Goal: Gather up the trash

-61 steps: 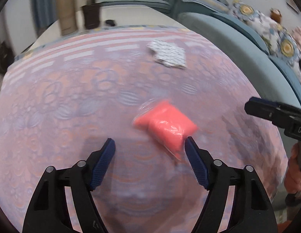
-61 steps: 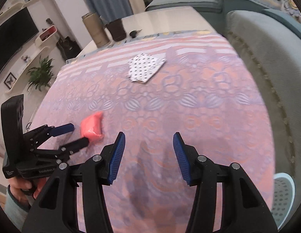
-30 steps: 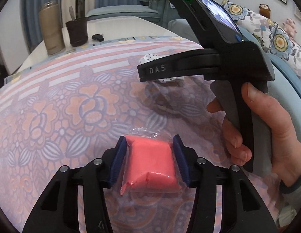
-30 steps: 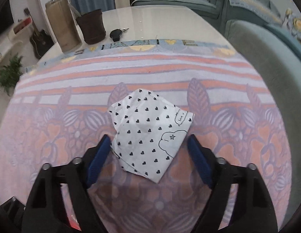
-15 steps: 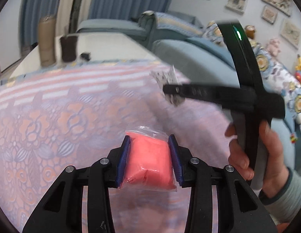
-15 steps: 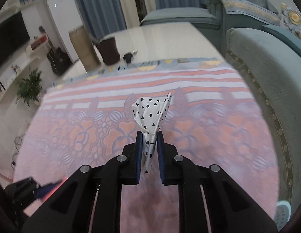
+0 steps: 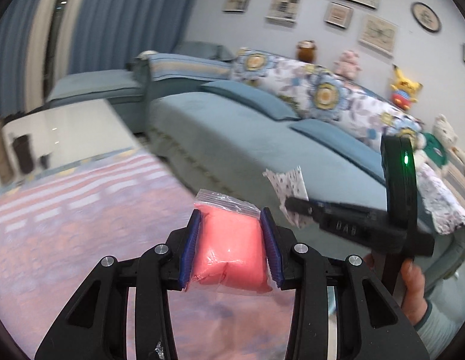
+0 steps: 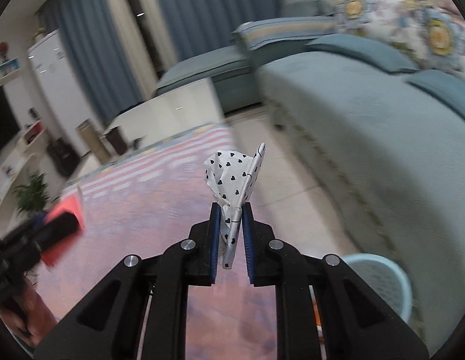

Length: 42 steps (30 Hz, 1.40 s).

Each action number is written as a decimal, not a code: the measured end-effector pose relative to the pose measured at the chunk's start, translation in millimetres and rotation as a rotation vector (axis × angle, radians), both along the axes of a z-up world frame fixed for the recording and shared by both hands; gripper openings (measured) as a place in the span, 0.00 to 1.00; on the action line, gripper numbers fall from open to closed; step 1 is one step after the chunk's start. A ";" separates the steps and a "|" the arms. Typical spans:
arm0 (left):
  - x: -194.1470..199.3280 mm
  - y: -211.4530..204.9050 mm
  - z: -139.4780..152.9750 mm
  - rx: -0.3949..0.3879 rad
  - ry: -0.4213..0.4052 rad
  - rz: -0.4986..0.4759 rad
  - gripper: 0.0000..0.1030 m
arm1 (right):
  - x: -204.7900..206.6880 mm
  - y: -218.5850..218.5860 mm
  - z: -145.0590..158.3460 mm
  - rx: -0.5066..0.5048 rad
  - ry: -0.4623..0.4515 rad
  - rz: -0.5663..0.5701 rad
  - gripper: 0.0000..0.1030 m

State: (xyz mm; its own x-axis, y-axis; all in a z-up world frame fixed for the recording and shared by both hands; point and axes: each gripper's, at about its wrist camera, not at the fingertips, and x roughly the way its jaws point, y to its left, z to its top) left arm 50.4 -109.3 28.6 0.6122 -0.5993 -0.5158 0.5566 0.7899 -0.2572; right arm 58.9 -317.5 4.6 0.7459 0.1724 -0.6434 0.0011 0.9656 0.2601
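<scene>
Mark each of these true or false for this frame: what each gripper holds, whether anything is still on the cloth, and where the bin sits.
1. The left gripper is shut on the pink bag. True.
2. The right gripper is open with nothing in it. False: it is shut on the heart-print paper.
3. The pink bag lies on the patterned tablecloth. False: it is clamped between the fingers, above the cloth.
4. A light blue basket shows at the lower right of the right wrist view, beside the sofa. True.
5. The heart-print paper is spread flat. False: it is bunched up, standing out from between the fingers.
</scene>
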 end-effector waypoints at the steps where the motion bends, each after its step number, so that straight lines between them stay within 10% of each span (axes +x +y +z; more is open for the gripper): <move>1: -1.3 -16.0 1.0 0.000 0.004 -0.027 0.37 | -11.2 -15.3 -1.3 -0.011 0.005 -0.032 0.12; 14: 4.3 -159.0 -78.8 0.072 0.208 -0.282 0.37 | -77.3 -141.1 -92.9 0.083 0.225 -0.268 0.14; 26: 9.4 -183.2 -118.9 0.138 0.263 -0.304 0.57 | -91.0 -178.9 -149.8 0.190 0.324 -0.344 0.37; 42: -53.3 -100.4 -37.1 0.083 -0.023 -0.072 0.84 | -134.0 -123.7 -67.3 0.014 0.107 -0.395 0.58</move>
State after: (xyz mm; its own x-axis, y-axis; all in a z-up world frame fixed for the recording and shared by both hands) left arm -2.9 -209.7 -8.5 0.5809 -0.5982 -0.5520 0.6179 0.7655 -0.1794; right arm -75.1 -441.2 -62.7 0.6856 -0.1052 -0.7203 0.3993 0.8817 0.2512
